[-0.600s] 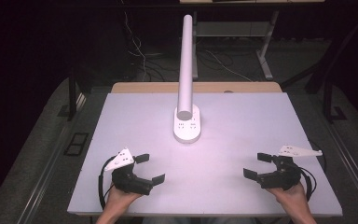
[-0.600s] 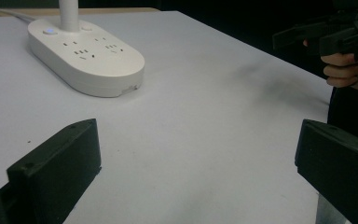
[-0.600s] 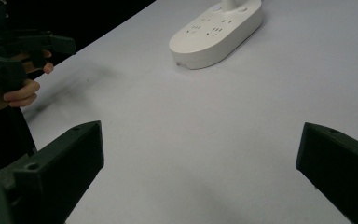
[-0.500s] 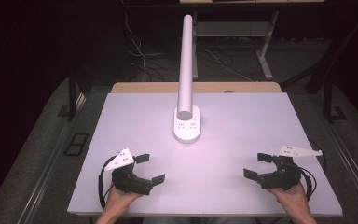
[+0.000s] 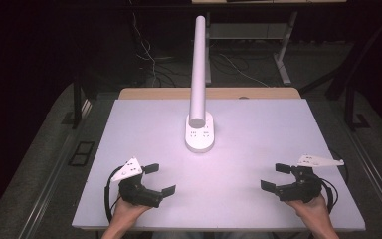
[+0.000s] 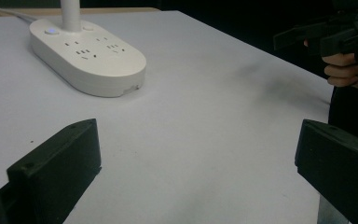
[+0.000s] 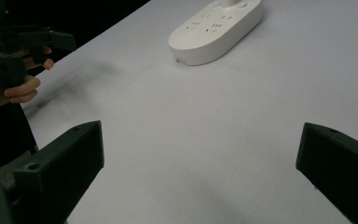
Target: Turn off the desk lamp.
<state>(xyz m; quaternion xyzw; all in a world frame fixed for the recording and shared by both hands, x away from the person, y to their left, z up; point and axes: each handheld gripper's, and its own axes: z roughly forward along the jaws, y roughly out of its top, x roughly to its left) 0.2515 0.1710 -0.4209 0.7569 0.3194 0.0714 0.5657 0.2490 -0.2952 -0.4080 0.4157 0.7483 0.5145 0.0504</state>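
A white oval power strip lies in the middle of the white table, with a tall white tube rising from its far end. Its sockets show in the left gripper view and the right gripper view. My left gripper rests near the front left edge, jaws wide open with nothing between them. My right gripper sits near the front right edge, also open and empty. Both point inward toward the table's middle.
A wooden strip runs along the table's far edge. Cables and desk legs stand on the dark floor behind. The other hand and gripper show at the right of the left gripper view and the left of the right gripper view.
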